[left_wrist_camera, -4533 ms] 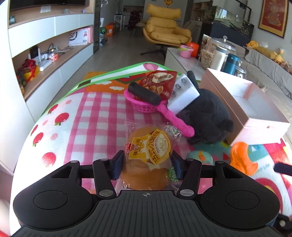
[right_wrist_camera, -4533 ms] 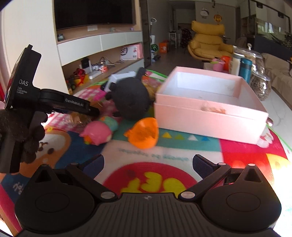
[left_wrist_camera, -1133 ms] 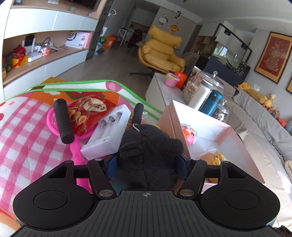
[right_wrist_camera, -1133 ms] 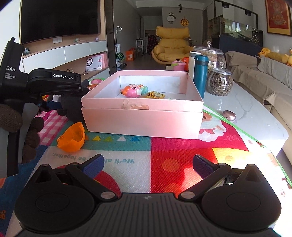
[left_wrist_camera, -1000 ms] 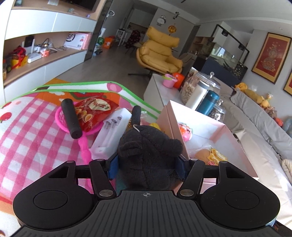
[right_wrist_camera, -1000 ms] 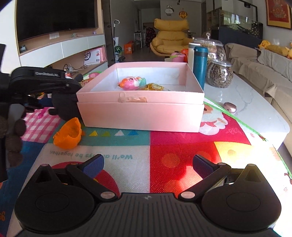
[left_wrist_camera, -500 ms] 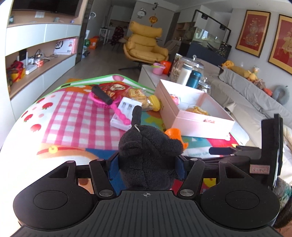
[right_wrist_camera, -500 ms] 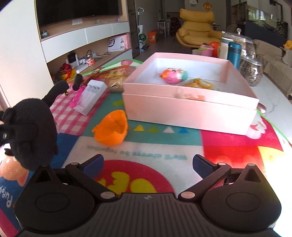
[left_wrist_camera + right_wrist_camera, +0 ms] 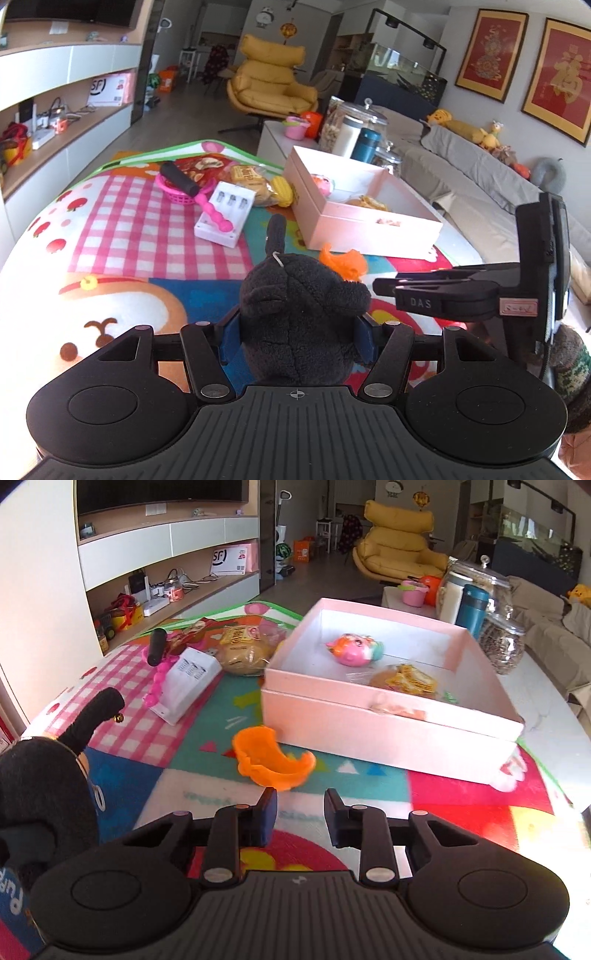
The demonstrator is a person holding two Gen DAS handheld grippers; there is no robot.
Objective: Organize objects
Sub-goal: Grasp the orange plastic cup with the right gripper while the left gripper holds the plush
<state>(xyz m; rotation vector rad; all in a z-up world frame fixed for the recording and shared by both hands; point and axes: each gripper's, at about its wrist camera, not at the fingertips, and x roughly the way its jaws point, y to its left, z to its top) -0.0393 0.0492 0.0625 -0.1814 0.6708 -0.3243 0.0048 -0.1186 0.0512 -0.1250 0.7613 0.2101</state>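
The table under its bright cartoon play mat is the biggest thing here, and on it the pink box is the landmark. Inside the box lie a pink fish toy and a wrapped bun.

The black plush toy has come well back from the box since a second ago: then it hung at the box's near wall, now it is pinched in the left tongs high over the mat, well short of it. It looks lifted clear, ready to be carried across and dropped in.

The right tongs, spread wide a moment ago, have narrowed to a small gap with nothing between them, just short of the orange toy piece lying before the box's front wall, likely the next pickup.
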